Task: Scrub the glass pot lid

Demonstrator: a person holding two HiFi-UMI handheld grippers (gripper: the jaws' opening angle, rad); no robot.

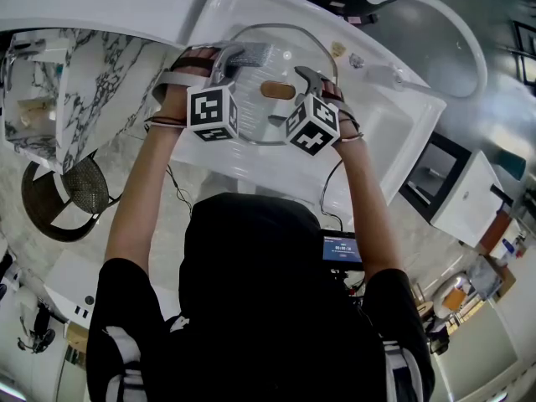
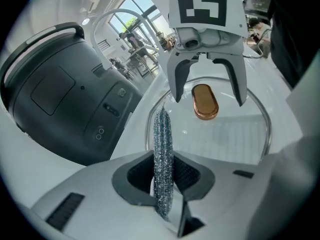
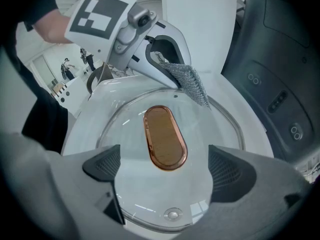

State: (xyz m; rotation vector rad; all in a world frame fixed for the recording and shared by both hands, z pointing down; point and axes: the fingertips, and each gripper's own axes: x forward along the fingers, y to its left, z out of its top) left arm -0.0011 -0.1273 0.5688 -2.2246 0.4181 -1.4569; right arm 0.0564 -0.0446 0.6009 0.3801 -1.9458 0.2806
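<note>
A round glass pot lid (image 1: pixel 276 120) with an oval copper-coloured handle (image 1: pixel 277 90) lies flat in a white sink (image 1: pixel 402 111). My left gripper (image 2: pixel 162 176) is shut on a silver steel-mesh scrubber (image 2: pixel 162 139), which hangs over the lid's rim on the left. In the right gripper view the scrubber (image 3: pixel 192 84) touches the far rim of the lid (image 3: pixel 205 129). My right gripper (image 3: pixel 165 166) is open over the lid's near part, its jaws wide apart with the handle (image 3: pixel 164 136) just ahead of them. From the left gripper view the right gripper (image 2: pixel 207 91) straddles the handle (image 2: pixel 205 101).
A large dark grey appliance (image 2: pixel 60 99) with buttons stands close beside the lid, at the right of the right gripper view (image 3: pixel 280 84). A white arched faucet (image 1: pixel 456 28) rises behind the sink. A marble counter (image 1: pixel 92 82) and a black woven stool (image 1: pixel 63 195) lie to the left.
</note>
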